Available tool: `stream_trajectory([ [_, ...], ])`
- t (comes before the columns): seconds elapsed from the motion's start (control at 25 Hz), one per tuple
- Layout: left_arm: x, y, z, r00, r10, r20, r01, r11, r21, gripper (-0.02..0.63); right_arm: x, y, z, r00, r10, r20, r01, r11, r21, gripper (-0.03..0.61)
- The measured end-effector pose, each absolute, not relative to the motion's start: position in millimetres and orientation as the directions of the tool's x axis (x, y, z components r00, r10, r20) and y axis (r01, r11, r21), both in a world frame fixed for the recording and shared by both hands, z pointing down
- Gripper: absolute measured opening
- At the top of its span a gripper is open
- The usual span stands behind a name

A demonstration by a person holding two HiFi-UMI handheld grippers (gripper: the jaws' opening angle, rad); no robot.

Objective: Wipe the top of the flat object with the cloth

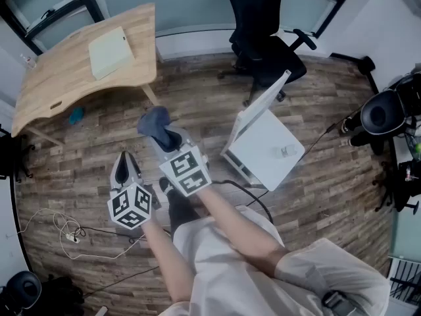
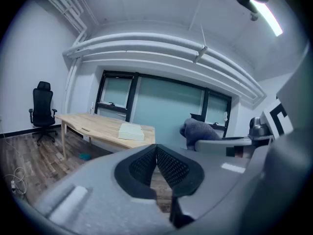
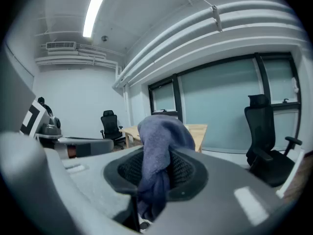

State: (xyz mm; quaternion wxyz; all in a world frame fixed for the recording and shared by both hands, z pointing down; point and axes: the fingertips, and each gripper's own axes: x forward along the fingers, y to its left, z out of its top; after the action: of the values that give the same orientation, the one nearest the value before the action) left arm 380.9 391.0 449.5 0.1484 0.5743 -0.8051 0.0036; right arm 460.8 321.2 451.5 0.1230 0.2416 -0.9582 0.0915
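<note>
Right gripper [image 3: 157,174]: clamped on cloth [image 3: 160,142]. Left gripper [image 2: 157,161]: jaws together, empty. Flat object [image 1: 110,52]: on desk [image 1: 58,84]. Both grippers are well short of the desk, off its right end; the right one is nearer.

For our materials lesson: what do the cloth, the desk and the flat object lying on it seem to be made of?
Cloth: soft blue-grey fabric, probably fleece or microfibre; it folds and droops, matte.
Desk: light wood or wood-look laminate; visible grain, smooth.
Flat object: pale, matte, uniform slab; possibly foam, board or plastic, unclear.
</note>
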Motion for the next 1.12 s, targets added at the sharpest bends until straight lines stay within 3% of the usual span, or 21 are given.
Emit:
stream_trajectory([
  [0.48, 387, 383, 458, -0.267, -0.927, 0.265, -0.938, 0.313, 0.149, 0.008, 465, 307, 477, -0.837, -0.442, 0.323, -0.508, 0.847, -0.155, 0.107],
  [0.76, 363, 354, 459, -0.248, -0.931, 0.268, -0.943, 0.296, 0.152, 0.008, 442, 277, 469, -0.859, -0.44, 0.261, -0.498, 0.836, -0.229, 0.107],
  [1.12, 273, 293, 432, -0.21, -0.945, 0.251, -0.954, 0.254, 0.157, 0.008, 371, 211, 457, -0.85, -0.453, 0.269, -0.516, 0.819, -0.25, 0.114],
])
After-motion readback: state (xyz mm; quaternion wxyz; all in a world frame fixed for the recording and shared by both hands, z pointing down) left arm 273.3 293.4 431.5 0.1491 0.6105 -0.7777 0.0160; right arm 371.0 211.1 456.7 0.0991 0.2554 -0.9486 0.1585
